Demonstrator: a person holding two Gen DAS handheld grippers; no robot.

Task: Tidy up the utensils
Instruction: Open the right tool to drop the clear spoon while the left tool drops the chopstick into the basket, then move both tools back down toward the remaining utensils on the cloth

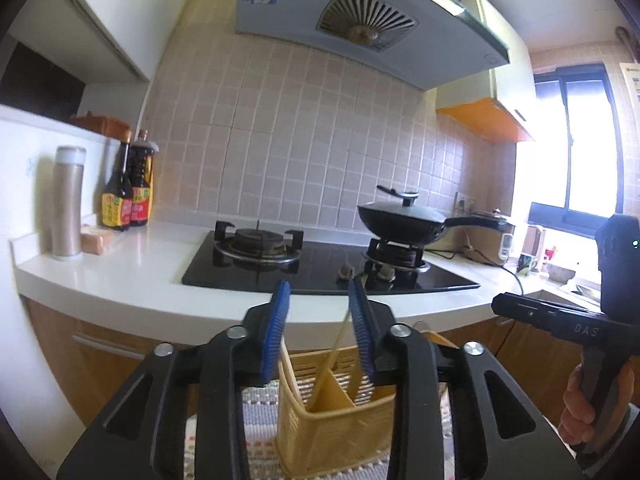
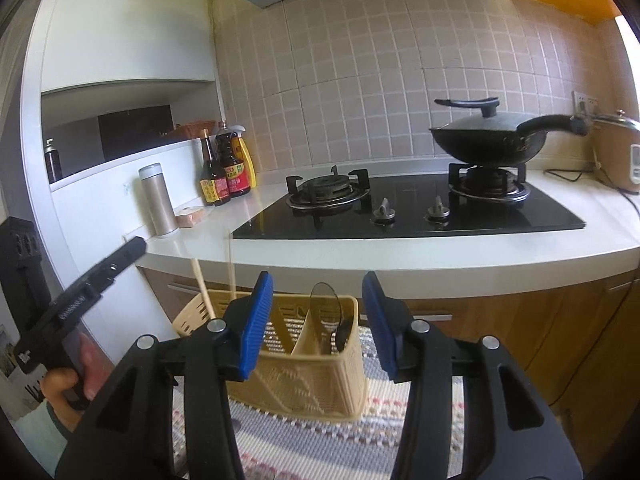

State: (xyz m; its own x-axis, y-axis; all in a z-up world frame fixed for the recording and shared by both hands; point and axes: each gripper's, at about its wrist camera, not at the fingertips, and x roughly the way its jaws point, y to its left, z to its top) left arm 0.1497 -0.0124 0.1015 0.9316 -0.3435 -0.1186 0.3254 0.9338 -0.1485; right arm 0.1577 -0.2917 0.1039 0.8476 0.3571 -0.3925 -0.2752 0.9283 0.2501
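Note:
A yellow plastic utensil basket [image 1: 336,432] [image 2: 304,384] with a centre divider stands on a striped woven mat [image 2: 304,440], below the counter edge. Pale chopsticks [image 2: 202,284] lean in its left compartment. One chopstick [image 1: 332,352] slants up close beside my left gripper's right pad, and no grip on it shows. A dark round spoon [image 2: 326,304] stands in the right compartment. My left gripper [image 1: 319,286] hangs open over the basket. My right gripper [image 2: 318,280] is open above it with nothing between its pads. A hand holds each handle.
A white counter [image 2: 440,252] carries a black gas hob [image 2: 400,216], with a lidded wok [image 2: 488,140] on the right burner. Sauce bottles [image 2: 224,176] and a steel flask [image 2: 156,200] stand at the left, a rice cooker [image 2: 616,152] at the right. Wooden cabinets sit below.

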